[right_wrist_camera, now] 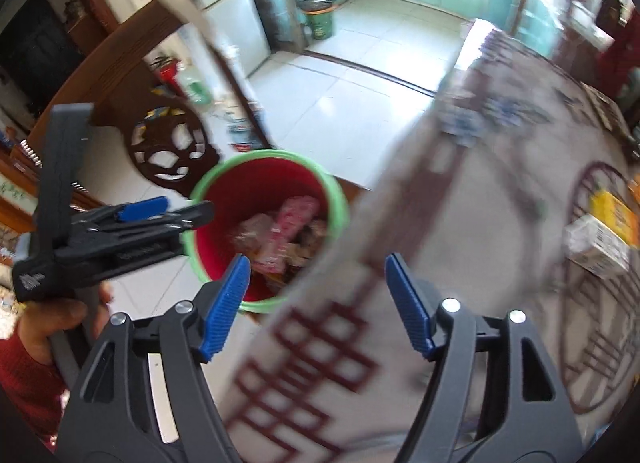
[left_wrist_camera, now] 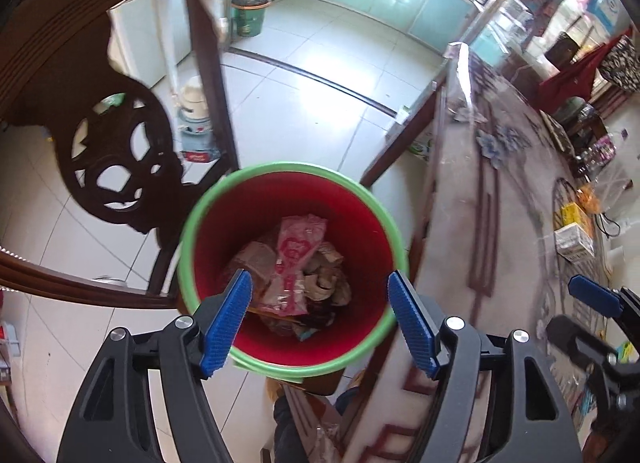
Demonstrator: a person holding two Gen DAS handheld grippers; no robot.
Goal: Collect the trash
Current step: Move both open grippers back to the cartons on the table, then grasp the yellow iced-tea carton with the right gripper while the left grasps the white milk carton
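Note:
A red trash bin with a green rim (left_wrist_camera: 372, 199) stands on the floor beside the table; it also shows in the right wrist view (right_wrist_camera: 340, 199). Inside lie a pink wrapper (left_wrist_camera: 298, 247) and crumpled brown paper scraps (left_wrist_camera: 326, 283). My left gripper (left_wrist_camera: 320, 295) hangs open and empty directly above the bin's mouth. My right gripper (right_wrist_camera: 316, 283) is open and empty over the table edge, to the right of the bin. The left gripper shows from the side in the right wrist view (right_wrist_camera: 168, 211).
A patterned tablecloth under clear plastic covers the table (left_wrist_camera: 500, 223) on the right, with small boxes (left_wrist_camera: 574, 241) on it. A dark carved wooden chair (left_wrist_camera: 116, 167) stands left of the bin. A green bin (left_wrist_camera: 248, 11) stands far off on the tiled floor.

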